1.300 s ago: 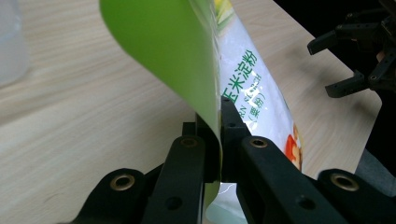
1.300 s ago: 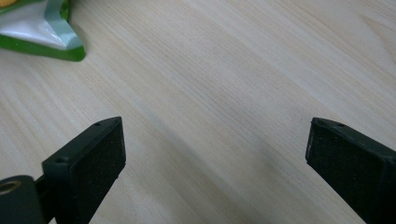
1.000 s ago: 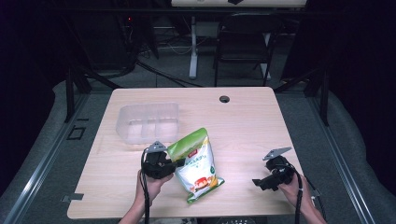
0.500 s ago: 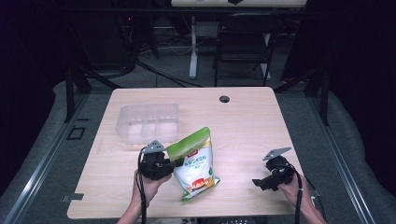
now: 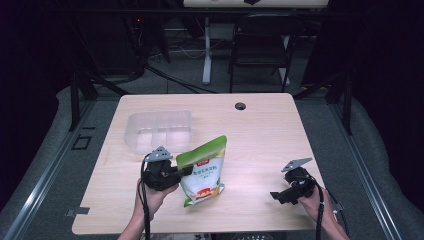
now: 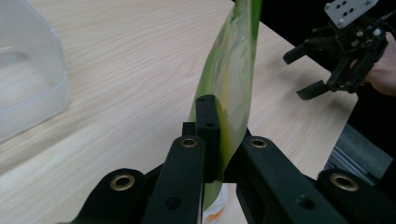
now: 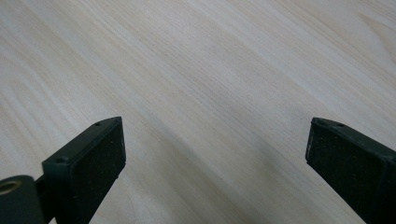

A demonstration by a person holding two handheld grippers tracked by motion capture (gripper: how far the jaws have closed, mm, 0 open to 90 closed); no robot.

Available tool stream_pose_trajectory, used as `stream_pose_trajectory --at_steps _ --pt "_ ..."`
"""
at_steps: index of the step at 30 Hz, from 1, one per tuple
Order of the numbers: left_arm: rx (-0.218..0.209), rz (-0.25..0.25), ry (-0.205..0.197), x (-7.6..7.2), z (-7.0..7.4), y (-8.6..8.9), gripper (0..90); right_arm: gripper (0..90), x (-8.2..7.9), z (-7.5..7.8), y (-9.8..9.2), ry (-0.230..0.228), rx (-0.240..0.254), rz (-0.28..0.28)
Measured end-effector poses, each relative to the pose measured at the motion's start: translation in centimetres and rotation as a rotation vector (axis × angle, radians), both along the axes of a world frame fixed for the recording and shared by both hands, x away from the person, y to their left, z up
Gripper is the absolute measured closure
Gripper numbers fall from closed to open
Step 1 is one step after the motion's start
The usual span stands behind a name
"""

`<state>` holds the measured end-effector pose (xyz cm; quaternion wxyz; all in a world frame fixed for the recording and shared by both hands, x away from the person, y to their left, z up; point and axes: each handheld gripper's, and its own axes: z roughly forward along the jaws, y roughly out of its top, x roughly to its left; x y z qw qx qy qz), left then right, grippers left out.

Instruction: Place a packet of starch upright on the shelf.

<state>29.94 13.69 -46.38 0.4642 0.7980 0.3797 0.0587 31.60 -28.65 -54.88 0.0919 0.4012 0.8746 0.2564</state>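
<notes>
A dark room with a chair (image 5: pixel 260 45) and cables surrounds your pale wooden table (image 5: pixel 265 130), where a clear plastic bin (image 5: pixel 159 131) sits toward the far left. Your left gripper (image 5: pixel 181 171) is clenched on the left edge of a green and white bag (image 5: pixel 202 171), which stands tilted near the table's near edge, just right of that gripper and near the bin, its top leaning to the far right. Your right gripper (image 5: pixel 281 195) hangs low over bare wood at the near right, well apart from the bag, with its jaws spread wide and nothing between them.
</notes>
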Motion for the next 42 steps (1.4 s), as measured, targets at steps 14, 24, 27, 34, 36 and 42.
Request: stream_pose_trajectory --at_steps 14,24,27,34,36,42 --pt "0.006 0.063 -0.025 -0.3 1.8 2.9 89.9 4.3 0.0 0.1 -0.1 -0.007 0.002 -0.004" --pt "0.020 0.141 -0.043 -1.7 2.9 5.7 89.8 4.4 0.0 0.2 -0.1 -0.019 -0.002 -0.009" --pt "0.009 0.155 -0.044 -1.9 3.0 6.3 89.9 4.4 0.0 0.1 -0.1 -0.018 -0.002 -0.011" --pt "0.007 0.201 -0.046 -2.4 3.1 8.3 89.9 4.4 0.1 0.1 -0.1 -0.007 -0.011 -0.012" --pt "0.017 0.213 -0.051 -2.5 3.2 8.9 89.9 4.4 0.1 0.0 0.0 -0.008 -0.007 -0.016" --pt "0.019 0.256 -0.061 -2.8 3.4 10.2 89.9 4.4 0.0 0.1 0.0 -0.011 -0.005 -0.011"
